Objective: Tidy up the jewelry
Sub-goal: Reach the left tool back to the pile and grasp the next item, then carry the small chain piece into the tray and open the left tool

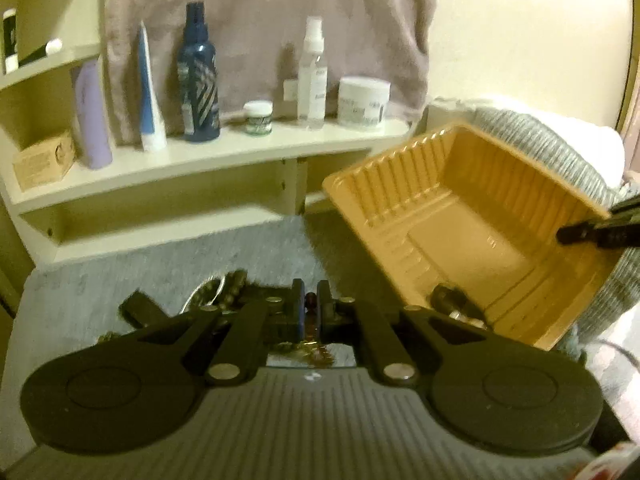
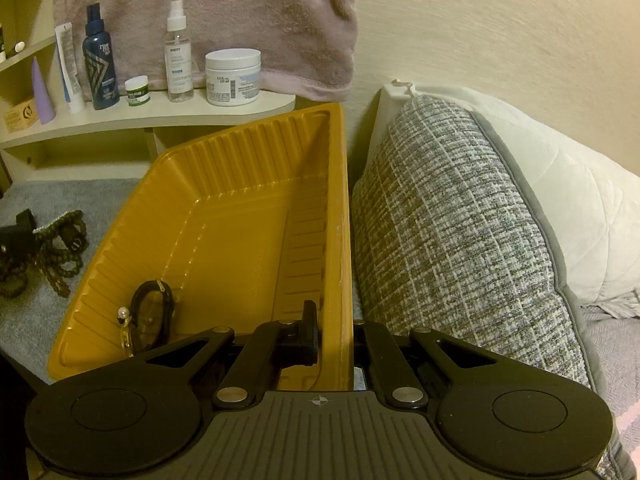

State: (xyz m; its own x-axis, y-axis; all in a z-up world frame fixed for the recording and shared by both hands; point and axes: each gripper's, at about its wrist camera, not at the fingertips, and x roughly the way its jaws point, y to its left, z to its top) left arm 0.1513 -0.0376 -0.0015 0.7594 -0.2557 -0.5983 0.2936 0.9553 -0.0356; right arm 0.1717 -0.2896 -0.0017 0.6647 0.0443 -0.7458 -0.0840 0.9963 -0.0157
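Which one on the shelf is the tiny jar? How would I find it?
Look at the cream shelf under the hanging pink towel. A row of bottles and tubs stands there; between the dark blue bottle and the clear spray bottle sits the tiny jar. It is the shortest thing in the row, white-lidded with a green label.

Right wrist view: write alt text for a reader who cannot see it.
The right tongs are clamped on the side wall of a tilted mustard-yellow ribbed plastic tray, which holds a black bangle and a pearl piece in its low corner. A tangle of dark beaded necklaces lies on grey cloth at left, a tweed cushion at right.
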